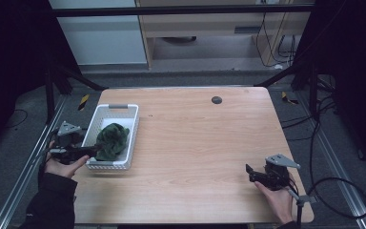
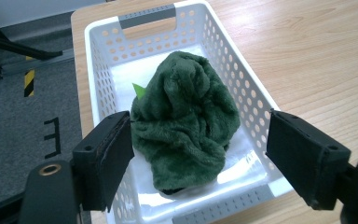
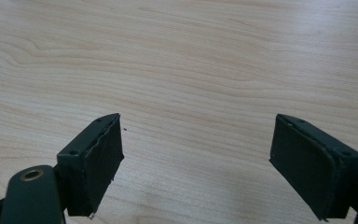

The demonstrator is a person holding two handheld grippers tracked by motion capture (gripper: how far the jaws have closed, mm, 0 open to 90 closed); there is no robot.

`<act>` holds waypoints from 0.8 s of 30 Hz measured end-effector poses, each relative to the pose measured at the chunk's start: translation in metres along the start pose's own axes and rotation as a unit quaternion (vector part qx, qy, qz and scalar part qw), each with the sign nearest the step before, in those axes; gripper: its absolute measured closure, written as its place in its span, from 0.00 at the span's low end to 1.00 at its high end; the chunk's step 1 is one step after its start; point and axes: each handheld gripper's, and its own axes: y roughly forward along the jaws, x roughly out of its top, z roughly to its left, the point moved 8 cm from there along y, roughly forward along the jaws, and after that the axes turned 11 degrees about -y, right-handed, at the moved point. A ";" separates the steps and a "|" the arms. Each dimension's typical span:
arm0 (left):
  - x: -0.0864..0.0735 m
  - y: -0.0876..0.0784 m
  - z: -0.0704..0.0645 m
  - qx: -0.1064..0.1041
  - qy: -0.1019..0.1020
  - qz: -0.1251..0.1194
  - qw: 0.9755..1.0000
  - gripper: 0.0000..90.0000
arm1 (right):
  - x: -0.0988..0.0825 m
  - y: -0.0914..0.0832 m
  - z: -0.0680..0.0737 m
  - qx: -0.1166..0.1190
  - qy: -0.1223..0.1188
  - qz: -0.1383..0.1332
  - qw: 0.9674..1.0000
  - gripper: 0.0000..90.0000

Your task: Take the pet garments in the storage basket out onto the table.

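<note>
A crumpled dark green plush cloth (image 1: pixel 112 140) (image 2: pixel 185 119) lies in a white perforated basket (image 1: pixel 125 113) (image 2: pixel 98 70) at the table's left side. My left gripper (image 1: pixel 88 151) (image 2: pixel 199 156) hovers at the basket's near left corner, open, its jaws standing wide on either side of the cloth without touching it. A small light green tag (image 2: pixel 139 89) pokes out beside the cloth. My right gripper (image 1: pixel 250 171) (image 3: pixel 196 165) rests low over bare wood at the table's front right, open with nothing between its jaws.
The wooden table (image 1: pixel 200 143) has a dark round grommet (image 1: pixel 216 99) near its far edge. The basket has a grey handle (image 2: pixel 147 16) at its far end. Black frame bars and cables (image 1: pixel 333 191) run beside the table on the grey floor.
</note>
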 end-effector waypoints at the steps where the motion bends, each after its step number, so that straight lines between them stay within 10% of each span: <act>1: 0.002 0.003 -0.001 0.001 0.008 0.004 1.000 0.24 | 0.000 0.000 0.000 0.000 0.000 0.000 1.000 0.19; 24: 0.032 0.029 0.003 0.017 0.030 0.047 0.998 0.23 | -0.001 0.002 0.001 0.003 -0.006 0.006 1.000 0.19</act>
